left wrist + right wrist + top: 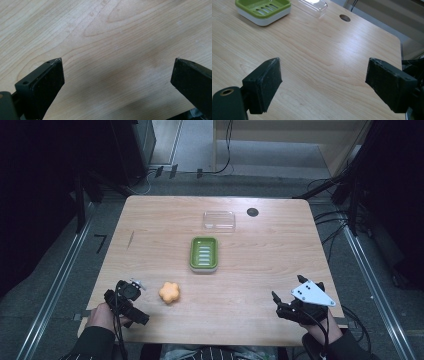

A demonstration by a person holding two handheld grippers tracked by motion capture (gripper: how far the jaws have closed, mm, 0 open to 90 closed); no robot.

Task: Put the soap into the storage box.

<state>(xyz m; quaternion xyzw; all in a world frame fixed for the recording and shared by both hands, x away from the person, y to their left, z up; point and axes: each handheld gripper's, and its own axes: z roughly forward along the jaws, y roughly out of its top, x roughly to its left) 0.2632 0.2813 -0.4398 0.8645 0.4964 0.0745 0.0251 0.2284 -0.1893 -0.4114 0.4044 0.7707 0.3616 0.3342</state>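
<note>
An orange flower-shaped soap (170, 292) lies on the wooden table (150, 220), near its front left. A green soap dish (204, 253) sits at the table's middle, and a clear plastic lid (219, 220) lies behind it. My left gripper (129, 287) rests low at the front left, just left of the soap, open with only bare wood between its jaws (117, 67). My right gripper (280, 302) is at the front right, also open and empty (323, 67), facing toward the green soap dish (263, 10) and clear lid (313, 6).
A round dark cable hole (252, 212) sits at the table's back right. Dark stands, cables and metal floor rails surround the table. A person's hands and dark sleeves come in at the front edge.
</note>
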